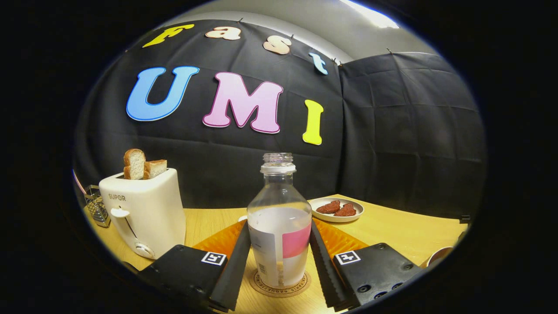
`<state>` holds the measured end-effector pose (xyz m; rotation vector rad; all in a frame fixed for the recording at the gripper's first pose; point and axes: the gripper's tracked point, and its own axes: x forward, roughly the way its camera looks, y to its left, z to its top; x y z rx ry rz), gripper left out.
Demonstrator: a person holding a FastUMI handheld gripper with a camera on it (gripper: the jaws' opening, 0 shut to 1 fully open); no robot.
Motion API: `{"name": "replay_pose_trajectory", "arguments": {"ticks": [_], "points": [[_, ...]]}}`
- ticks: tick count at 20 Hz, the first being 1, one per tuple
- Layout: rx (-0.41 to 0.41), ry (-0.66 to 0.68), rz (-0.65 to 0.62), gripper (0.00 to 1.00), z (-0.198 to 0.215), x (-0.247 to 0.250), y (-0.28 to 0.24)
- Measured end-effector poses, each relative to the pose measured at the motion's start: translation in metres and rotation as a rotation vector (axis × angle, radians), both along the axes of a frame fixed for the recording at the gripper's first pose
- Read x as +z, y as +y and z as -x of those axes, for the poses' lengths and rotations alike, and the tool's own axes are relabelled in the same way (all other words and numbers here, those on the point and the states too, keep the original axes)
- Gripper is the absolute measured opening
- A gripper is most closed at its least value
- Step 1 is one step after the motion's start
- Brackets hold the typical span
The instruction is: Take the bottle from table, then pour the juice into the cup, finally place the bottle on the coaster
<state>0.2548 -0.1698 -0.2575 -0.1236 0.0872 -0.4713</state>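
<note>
While the clear plastic bottle [279,222] with a pink-and-white label, uncapped, stands upright on the round brown coaster [280,283], the hand-held gripper [279,261] flanks it, its fingers [235,266] close against the bottle's sides; whether they press it I cannot tell. Pale liquid fills its lower part. Beyond, on the wooden surface [392,231], sit a white toaster [141,216] holding bread slices and a small plate [336,209] of reddish pieces.

The gripper [279,261] sits low in the frame's bottom centre, its two fingers [233,266] spread apart (both angled inward toward their tips), level and pointing forward.
</note>
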Motion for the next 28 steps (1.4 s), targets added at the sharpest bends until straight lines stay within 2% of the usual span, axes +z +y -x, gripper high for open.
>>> {"name": "replay_pose_trajectory", "arguments": {"ticks": [12, 18, 19, 20, 28], "points": [[-0.007, 0.012, -0.055, 0.78, 0.014, 0.004, -0.005], [-0.012, 0.001, -0.069, 0.9, 0.017, 0.01, -0.002], [-0.017, 0.0, -0.07, 0.96, 0.019, 0.012, -0.003], [-0.024, -0.001, -0.069, 0.97, 0.021, 0.013, -0.003], [-0.028, -0.003, -0.085, 0.98, 0.035, 0.023, -0.004]]}}
